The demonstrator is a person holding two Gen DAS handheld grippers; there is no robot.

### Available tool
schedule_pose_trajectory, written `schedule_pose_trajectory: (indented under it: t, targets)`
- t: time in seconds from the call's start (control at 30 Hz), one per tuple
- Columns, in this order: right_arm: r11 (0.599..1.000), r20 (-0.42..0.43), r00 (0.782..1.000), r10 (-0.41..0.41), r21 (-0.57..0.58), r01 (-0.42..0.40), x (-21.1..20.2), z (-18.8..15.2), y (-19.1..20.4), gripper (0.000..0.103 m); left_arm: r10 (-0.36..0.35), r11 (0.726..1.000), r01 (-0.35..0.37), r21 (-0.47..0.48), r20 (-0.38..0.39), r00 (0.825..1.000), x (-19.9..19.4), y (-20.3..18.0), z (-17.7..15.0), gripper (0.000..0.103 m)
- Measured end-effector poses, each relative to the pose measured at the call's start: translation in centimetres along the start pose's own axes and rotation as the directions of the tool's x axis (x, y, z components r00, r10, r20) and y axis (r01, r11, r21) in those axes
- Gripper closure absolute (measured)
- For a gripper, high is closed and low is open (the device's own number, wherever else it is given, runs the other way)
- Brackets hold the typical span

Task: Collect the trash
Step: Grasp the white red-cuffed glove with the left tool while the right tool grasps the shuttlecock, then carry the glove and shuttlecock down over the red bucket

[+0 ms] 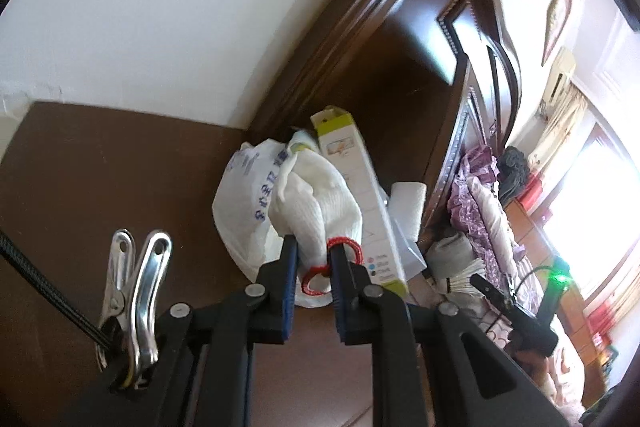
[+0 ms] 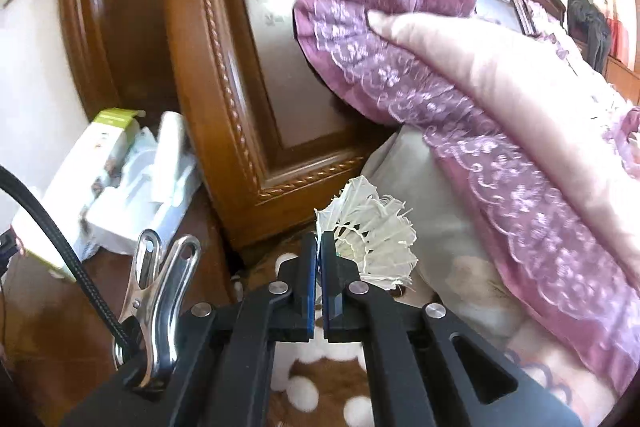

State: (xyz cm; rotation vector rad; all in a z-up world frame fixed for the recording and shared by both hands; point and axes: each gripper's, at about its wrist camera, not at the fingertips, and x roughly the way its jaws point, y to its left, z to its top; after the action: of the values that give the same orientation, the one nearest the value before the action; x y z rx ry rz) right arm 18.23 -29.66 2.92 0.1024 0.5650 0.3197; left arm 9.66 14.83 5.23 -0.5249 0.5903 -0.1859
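Observation:
My left gripper [image 1: 314, 247] is shut on the neck of a white trash bag [image 1: 316, 203], with the bag's red drawstring [image 1: 346, 245] looped around the right finger. The bag hangs over a brown bedside surface [image 1: 100, 167]. In the right wrist view my right gripper [image 2: 319, 239] is shut on the feather edge of a worn white shuttlecock [image 2: 372, 231], held just above the bed by the headboard. The left wrist view also shows that shuttlecock [image 1: 464, 277] at the right, at the tip of the right gripper [image 1: 480, 283].
Behind the bag sit a white plastic bag with blue print [image 1: 244, 199], a long white-and-green box [image 1: 360, 195] and a paper roll [image 1: 408, 203]. A carved wooden headboard [image 2: 248, 67] rises close ahead. Purple lace pillows [image 2: 400, 67] and a brown spotted blanket [image 2: 320, 379] cover the bed.

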Motion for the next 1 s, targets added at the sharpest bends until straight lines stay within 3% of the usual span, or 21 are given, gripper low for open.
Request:
schedule_pose_trajectory:
  t: [0.23,0.47,0.73,1.0]
  targets:
    - [0.999,0.065,0.997,0.051,0.004,-0.051,-4.7,-1.4,0.8,0.101,-0.026,0.994,0.026,0.103,0.003,1.0,-2.4,-3.7,-1.4,0.087]
    - [0.995,0.103,0.99,0.098,-0.022,-0.096,-9.8,-3.0,1.9,0.101,-0.081,0.977,0.091,0.194,-0.058,0.995,-4.1,-8.9,-4.4,0.087]
    - [0.989,0.126,0.981,0.15,-0.009,-0.15,-16.7,-7.0,2.2,0.101,-0.129,0.957,0.158,0.242,-0.13,0.983,-6.0,-13.6,-8.2,0.087]
    - [0.981,0.136,0.972,0.194,0.005,-0.196,-21.4,-11.7,2.7,0.101,-0.126,0.942,0.182,0.281,-0.206,0.971,-7.9,-16.2,-12.7,0.087]
